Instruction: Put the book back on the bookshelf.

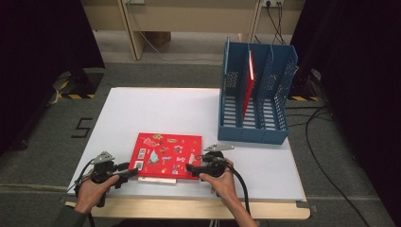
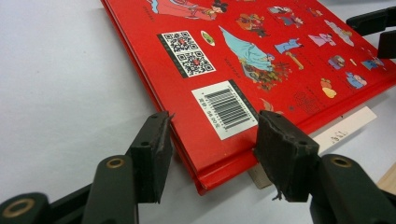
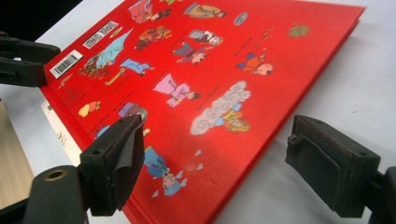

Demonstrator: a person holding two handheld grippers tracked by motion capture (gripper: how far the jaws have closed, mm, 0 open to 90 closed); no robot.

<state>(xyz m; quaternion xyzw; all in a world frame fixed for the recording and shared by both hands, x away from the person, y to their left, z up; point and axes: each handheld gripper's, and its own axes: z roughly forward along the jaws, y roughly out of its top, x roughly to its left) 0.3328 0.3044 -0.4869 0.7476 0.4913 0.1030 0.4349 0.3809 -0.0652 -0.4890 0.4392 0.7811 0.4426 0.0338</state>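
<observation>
1. Red book (image 1: pixel 165 155) is lying flat, cover up, near the front edge of the white counter (image 1: pixel 156 109), well apart from the blue file rack (image 1: pixel 255 94).
2. Left claw (image 2: pixel 212 154) is sitting at the book's near left corner, jaws narrowed and straddling that corner; I cannot tell whether the pads are pressing on it.
3. Right claw (image 3: pixel 238 168) is sitting at the book's near right corner, jaws spread wide either side of the corner, not gripping.
4. A paper slip (image 2: pixel 345 128) is poking out from under the book's front edge.
5. Another red book (image 1: pixel 248 85) is standing upright inside the rack, beyond the flat book.
</observation>
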